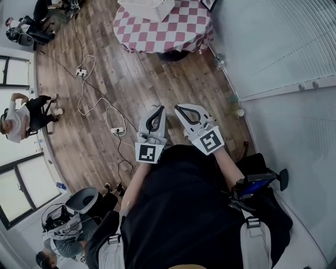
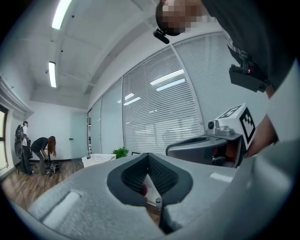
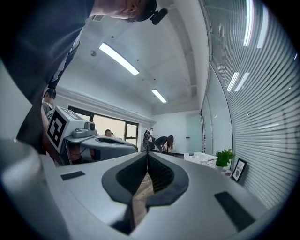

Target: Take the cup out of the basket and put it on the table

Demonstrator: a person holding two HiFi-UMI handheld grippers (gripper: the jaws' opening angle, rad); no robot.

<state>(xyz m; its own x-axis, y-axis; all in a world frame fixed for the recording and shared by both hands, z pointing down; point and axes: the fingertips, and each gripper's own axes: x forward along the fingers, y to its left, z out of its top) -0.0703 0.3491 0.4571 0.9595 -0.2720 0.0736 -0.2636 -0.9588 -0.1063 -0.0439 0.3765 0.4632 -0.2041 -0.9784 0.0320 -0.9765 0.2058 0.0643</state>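
Though ahead, basket (image 1: 149, 7) well beyond right gripper (image 1: 178, 108).

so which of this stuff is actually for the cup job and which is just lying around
For the job: white basket, checked table under it, left gripper and right gripper, both shut and empty. No cup shows.
Lying about: floor cables, power strip, potted plant, picture frame.
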